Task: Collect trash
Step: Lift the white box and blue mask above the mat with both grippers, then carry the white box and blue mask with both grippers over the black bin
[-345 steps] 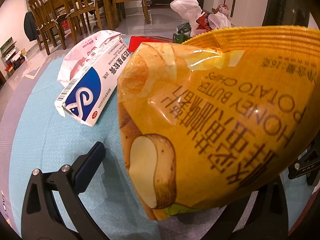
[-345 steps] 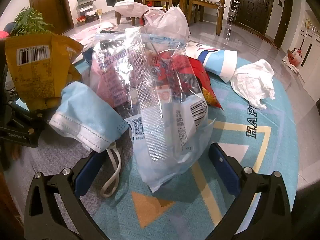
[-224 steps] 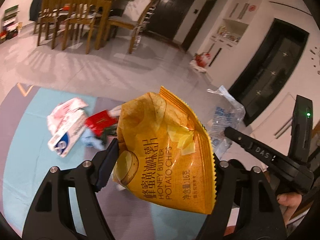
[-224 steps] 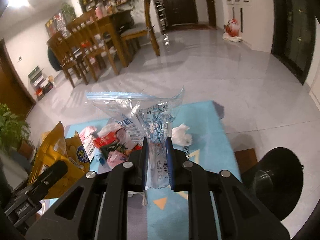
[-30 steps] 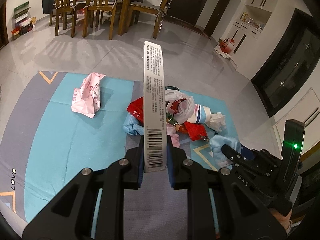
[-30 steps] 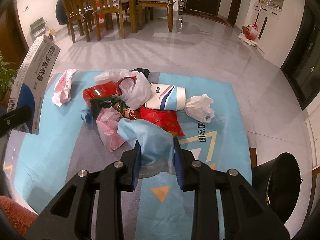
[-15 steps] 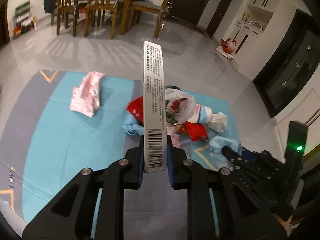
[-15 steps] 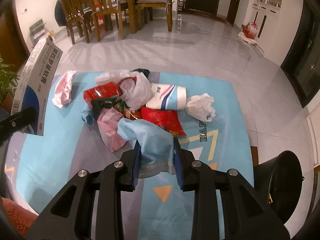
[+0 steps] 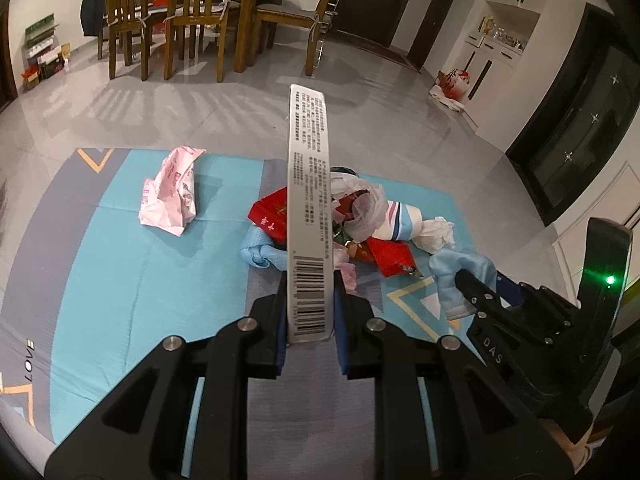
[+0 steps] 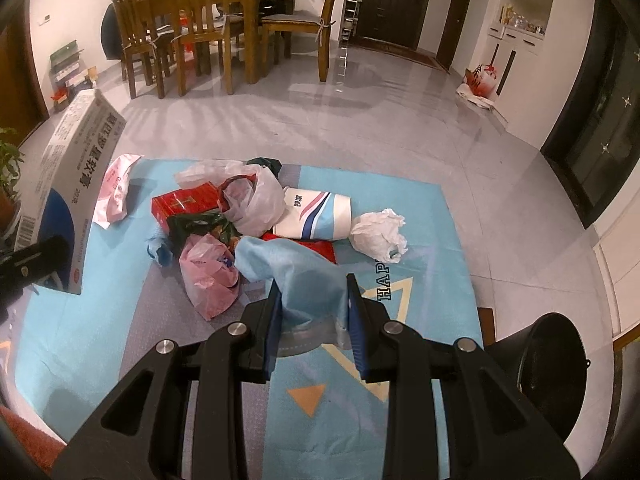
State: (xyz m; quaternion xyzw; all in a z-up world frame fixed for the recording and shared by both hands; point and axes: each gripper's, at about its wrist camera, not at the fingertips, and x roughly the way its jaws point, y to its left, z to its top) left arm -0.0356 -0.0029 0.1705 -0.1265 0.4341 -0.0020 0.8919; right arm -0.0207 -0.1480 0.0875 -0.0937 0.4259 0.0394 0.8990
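My left gripper (image 9: 310, 324) is shut on a flat white medicine box (image 9: 308, 184), held edge-up above the mat; the same medicine box (image 10: 68, 184) shows at the left of the right wrist view. My right gripper (image 10: 314, 320) is shut on a light blue face mask (image 10: 300, 276), also held above the mat. The right gripper (image 9: 476, 296) with the mask (image 9: 460, 272) appears at the right of the left wrist view. A trash pile lies on the blue floor mat (image 10: 120, 320): a red packet (image 10: 184, 202), a clear bag (image 10: 252, 196), a pink bag (image 10: 208, 276), a striped white wrapper (image 10: 316, 212) and a crumpled tissue (image 10: 380, 236).
A black bin (image 10: 556, 356) stands on the floor off the mat's right edge. A pink wrapper (image 9: 172, 196) lies apart on the mat's left. A wooden dining table with chairs (image 10: 208, 24) stands behind on the grey tiled floor. A potted plant (image 10: 8, 184) is at far left.
Almost nothing: both grippers keep their holds on the box and the mask, and the views shift only slightly.
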